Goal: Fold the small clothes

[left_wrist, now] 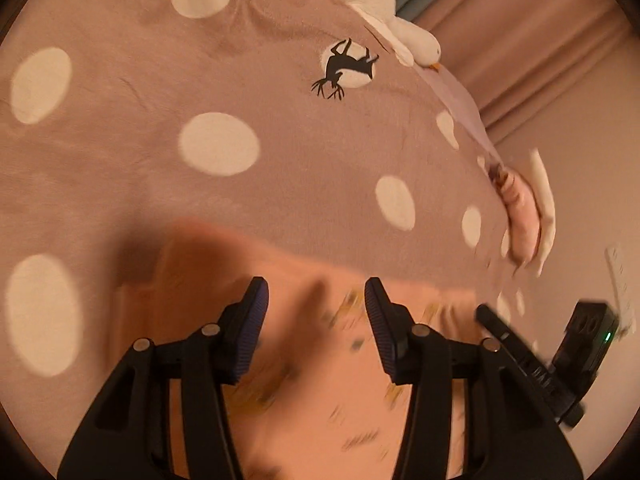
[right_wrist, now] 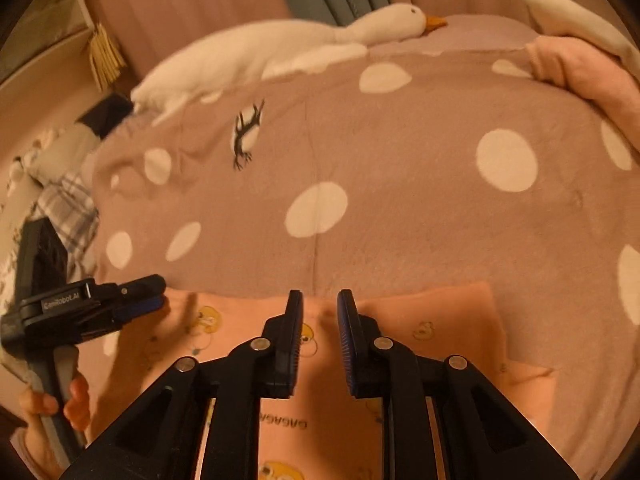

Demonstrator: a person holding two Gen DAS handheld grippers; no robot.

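A small peach garment (right_wrist: 432, 340) with yellow duck prints lies flat on the pink polka-dot blanket (right_wrist: 400, 208) at the near edge; it also shows blurred in the left wrist view (left_wrist: 312, 360). My left gripper (left_wrist: 316, 292) is open above the garment with nothing between its fingers. It shows from the side in the right wrist view (right_wrist: 156, 292), over the garment's left edge. My right gripper (right_wrist: 319, 300) is open with a narrow gap, just above the garment's upper edge, and appears at the right in the left wrist view (left_wrist: 486, 312).
A white plush goose (right_wrist: 280, 48) lies along the far edge of the blanket. A pink folded cloth (right_wrist: 584, 76) and a white cushion (right_wrist: 576, 20) sit at the far right. Curtains hang behind. A plaid cloth (right_wrist: 68, 204) lies at the left.
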